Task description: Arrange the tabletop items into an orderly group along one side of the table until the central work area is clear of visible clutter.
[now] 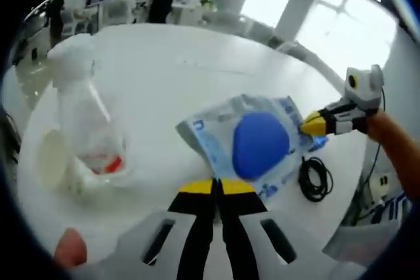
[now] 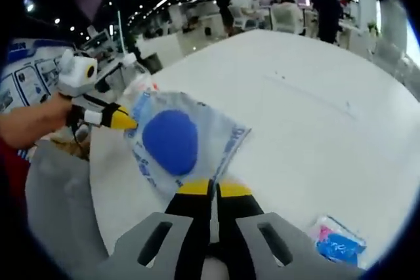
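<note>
Both tongs meet on the same thing: a clear plastic pouch with blue print and a round blue item sealed inside, lying flat on the white desk close to one edge. In the left gripper view the left tongs rise with their yellow tips drawn together at the pouch's near edge, apparently pinching the film, though the contact itself is too small to confirm. The right tongs come in from the side with tips also together, touching the pouch's opposite edge. The right gripper view shows the mirror of this: the right tongs closed at the pouch's near border, the left tongs at its far corner.

Holding a limp pouch at two opposite edges probably keeps it taut so it can be lifted or slid without folding.

A clear plastic bottle with something red at its base stands nearer the desk's middle, beside a pale round lid or dish. A coiled black cable lies just beside the pouch toward the edge. A small blue and pink packet sits well apart near another edge. The grouping looks barely begun.
</note>
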`<state>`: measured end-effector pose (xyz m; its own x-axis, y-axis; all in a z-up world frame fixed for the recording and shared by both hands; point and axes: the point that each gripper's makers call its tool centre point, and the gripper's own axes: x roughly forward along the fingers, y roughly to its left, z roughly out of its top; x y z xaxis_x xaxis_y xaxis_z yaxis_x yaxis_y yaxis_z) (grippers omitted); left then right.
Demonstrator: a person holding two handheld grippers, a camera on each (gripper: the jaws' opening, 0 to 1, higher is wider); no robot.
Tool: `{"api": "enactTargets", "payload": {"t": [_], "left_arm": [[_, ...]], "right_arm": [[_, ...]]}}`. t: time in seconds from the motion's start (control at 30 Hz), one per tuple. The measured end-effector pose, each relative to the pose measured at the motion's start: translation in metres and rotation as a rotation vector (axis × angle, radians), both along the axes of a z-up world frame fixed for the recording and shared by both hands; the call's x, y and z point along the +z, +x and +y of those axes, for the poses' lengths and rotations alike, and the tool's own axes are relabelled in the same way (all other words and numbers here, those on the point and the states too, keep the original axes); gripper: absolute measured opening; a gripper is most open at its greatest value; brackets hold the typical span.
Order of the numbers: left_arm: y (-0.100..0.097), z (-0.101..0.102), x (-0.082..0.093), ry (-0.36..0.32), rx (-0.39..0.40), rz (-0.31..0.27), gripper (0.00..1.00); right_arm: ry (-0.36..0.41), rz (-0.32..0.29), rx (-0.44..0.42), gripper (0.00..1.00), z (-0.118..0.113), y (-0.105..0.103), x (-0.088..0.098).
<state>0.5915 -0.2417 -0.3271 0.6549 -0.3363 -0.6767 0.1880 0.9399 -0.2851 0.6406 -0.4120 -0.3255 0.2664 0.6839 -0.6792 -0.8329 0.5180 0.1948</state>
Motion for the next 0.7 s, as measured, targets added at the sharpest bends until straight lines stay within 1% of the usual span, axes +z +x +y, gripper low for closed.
{"api": "enactTargets", "payload": {"t": [0.17, 0.27, 0.37, 0.4, 0.53, 0.67, 0.7], "left_arm": [[0.01, -0.018, -0.001, 0.022, -0.024, -0.02, 0.0], [0.015, -0.028, -0.007, 0.032, -0.034, -0.021, 0.0], [0.021, -0.033, -0.011, 0.025, -0.031, -0.031, 0.0], [0.025, -0.036, -0.012, 0.016, -0.028, -0.035, 0.0], [0.032, -0.044, -0.019, 0.01, -0.035, -0.023, 0.0], [0.036, -0.049, -0.026, 0.004, -0.036, -0.009, 0.0], [0.036, -0.05, -0.028, 0.004, -0.038, -0.003, 0.0]], "right_arm": [[-0.008, -0.001, -0.066, 0.02, -0.019, 0.011, -0.003], [-0.016, 0.0, -0.087, 0.02, -0.028, 0.016, -0.009], [-0.022, -0.003, -0.11, 0.02, -0.035, 0.021, -0.014], [-0.019, 0.001, -0.13, 0.02, -0.039, 0.024, -0.017], [-0.022, 0.011, -0.163, 0.02, -0.046, 0.03, -0.025], [-0.046, 0.054, -0.19, 0.02, -0.052, 0.031, -0.04], [-0.052, 0.076, -0.201, 0.02, -0.054, 0.03, -0.044]]}}
